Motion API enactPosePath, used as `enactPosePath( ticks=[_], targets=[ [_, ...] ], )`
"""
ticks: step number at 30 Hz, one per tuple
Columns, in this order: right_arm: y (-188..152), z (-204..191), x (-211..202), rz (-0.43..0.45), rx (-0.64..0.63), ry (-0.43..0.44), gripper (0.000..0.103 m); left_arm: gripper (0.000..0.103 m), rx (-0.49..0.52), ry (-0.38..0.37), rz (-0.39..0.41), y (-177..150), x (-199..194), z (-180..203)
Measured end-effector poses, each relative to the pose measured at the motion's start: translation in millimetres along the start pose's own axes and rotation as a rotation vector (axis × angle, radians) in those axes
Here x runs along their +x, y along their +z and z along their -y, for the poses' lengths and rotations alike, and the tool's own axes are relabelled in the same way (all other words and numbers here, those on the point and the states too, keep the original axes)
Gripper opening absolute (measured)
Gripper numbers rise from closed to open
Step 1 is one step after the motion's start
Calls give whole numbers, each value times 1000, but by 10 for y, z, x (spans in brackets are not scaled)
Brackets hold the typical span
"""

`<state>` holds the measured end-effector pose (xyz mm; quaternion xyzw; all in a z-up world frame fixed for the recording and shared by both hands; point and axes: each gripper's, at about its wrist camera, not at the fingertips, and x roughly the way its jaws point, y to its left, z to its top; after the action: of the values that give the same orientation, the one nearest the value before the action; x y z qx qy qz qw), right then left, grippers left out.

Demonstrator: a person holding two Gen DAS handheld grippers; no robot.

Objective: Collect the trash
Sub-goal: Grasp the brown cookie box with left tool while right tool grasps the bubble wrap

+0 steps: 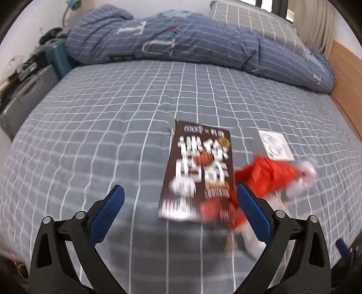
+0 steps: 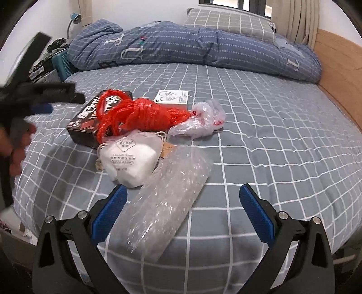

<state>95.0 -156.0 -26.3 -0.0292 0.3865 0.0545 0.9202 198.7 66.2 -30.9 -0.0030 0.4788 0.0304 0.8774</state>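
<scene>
Trash lies in a heap on the grey checked bed point(image 2: 260, 140). A brown snack box point(image 1: 199, 169) point(image 2: 90, 119) lies flat, with a red plastic bag point(image 1: 267, 176) point(image 2: 144, 115) draped against it. A small white box point(image 1: 275, 145) point(image 2: 174, 97) sits behind. A white face mask point(image 2: 129, 158), a crumpled clear bag point(image 2: 201, 119) and a bubble-wrap sheet point(image 2: 167, 208) lie nearer. My left gripper point(image 1: 181, 203) point(image 2: 34, 99) is open just short of the brown box, blurred. My right gripper point(image 2: 183, 203) is open, its fingers either side of the bubble wrap's near end.
A rolled blue quilt point(image 2: 192, 45) and a checked pillow point(image 2: 226, 21) lie across the head of the bed. A wooden side board point(image 2: 339, 67) runs along the right. A cluttered stand with a teal crate point(image 2: 62, 61) and a lamp sits at the left.
</scene>
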Motion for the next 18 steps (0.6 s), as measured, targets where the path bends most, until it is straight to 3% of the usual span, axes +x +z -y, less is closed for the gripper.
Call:
enactPosePath(
  ticks=[6, 18],
  targets=[
    [20, 43, 274, -42, 17, 12, 95, 97, 74, 26, -63, 335, 481, 152],
    [18, 70, 453, -78, 37, 43, 93, 97, 89, 20, -122, 354, 836, 370]
  ],
)
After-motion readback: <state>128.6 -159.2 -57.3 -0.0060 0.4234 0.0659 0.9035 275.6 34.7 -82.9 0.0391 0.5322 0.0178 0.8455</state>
